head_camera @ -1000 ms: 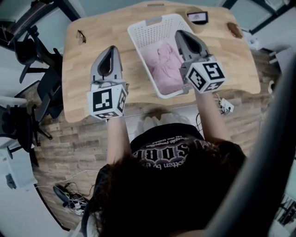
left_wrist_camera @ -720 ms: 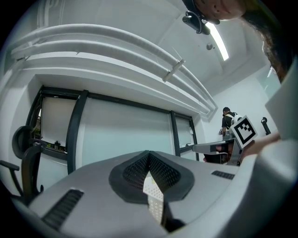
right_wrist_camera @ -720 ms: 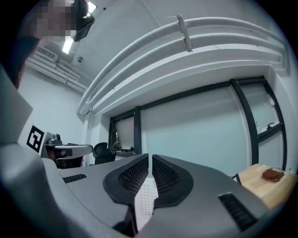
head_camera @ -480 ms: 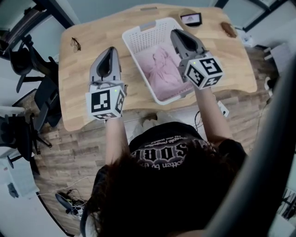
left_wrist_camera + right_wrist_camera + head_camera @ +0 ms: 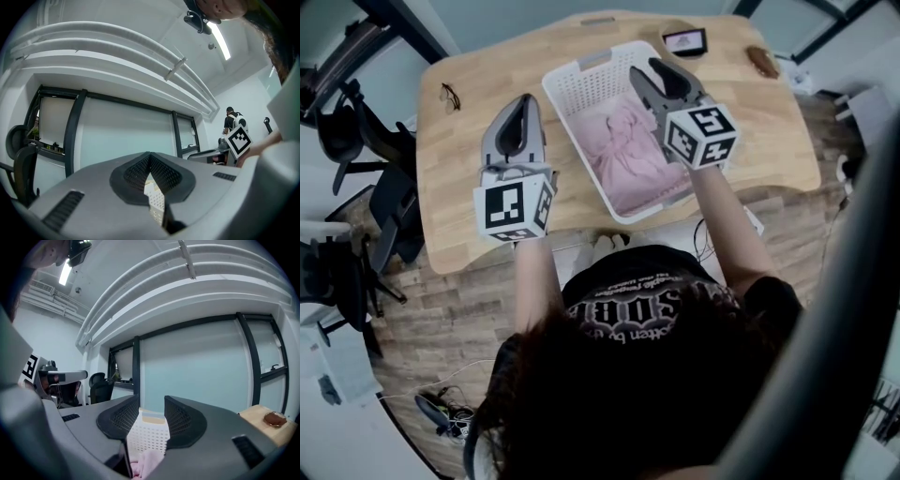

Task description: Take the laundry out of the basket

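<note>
Reaching in: your right gripper (image 5: 645, 71), jaws just opened and empty, hangs over the laundry (image 5: 623, 155) in the basket (image 5: 586, 89); dip and pinch it; left gripper (image 5: 523, 99), beside the basket, is closed

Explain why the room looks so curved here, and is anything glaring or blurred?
Left gripper view: a wide lens bends the white ceiling beams into arcs inside a black round border; the ceiling strip light glares white. Right gripper view: same bending; the pink cloth at the bottom looks soft. Head view: even light, the light wooden table bows, a grey bar at right is blurred.
</note>
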Action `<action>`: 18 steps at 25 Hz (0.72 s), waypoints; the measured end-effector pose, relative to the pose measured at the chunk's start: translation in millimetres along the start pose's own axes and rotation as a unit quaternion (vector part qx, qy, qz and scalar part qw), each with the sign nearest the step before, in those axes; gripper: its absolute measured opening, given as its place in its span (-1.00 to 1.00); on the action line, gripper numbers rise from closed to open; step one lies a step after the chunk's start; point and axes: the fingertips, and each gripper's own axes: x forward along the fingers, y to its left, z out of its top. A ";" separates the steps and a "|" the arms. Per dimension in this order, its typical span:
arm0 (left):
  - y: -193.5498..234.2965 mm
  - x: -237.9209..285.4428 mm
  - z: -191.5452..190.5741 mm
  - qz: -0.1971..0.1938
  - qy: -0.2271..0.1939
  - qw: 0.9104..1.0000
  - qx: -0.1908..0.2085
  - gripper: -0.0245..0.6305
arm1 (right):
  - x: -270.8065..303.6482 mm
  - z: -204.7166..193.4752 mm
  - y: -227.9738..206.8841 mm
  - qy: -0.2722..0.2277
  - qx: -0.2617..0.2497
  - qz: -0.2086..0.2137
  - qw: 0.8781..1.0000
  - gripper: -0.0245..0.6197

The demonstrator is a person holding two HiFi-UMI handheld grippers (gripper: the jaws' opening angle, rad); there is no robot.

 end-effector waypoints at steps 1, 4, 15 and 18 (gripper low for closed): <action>-0.7 1.6 -0.5 -0.001 0.000 1.000 0.000 -0.92 | 3.9 -7.1 0.0 0.012 0.000 0.000 1.000 -0.38; -3.1 5.4 -1.1 -0.003 0.001 1.000 -0.001 -0.92 | 16.7 -39.8 0.4 0.067 0.019 0.005 0.998 -0.20; -11.0 10.0 -8.3 -0.017 0.012 1.000 -0.003 -0.92 | 30.6 -132.2 -4.5 0.219 -0.004 0.007 0.976 0.02; -10.8 9.4 -8.5 -0.019 0.014 1.000 0.000 -0.92 | 25.7 -152.6 -2.7 0.246 -0.002 0.011 0.969 0.05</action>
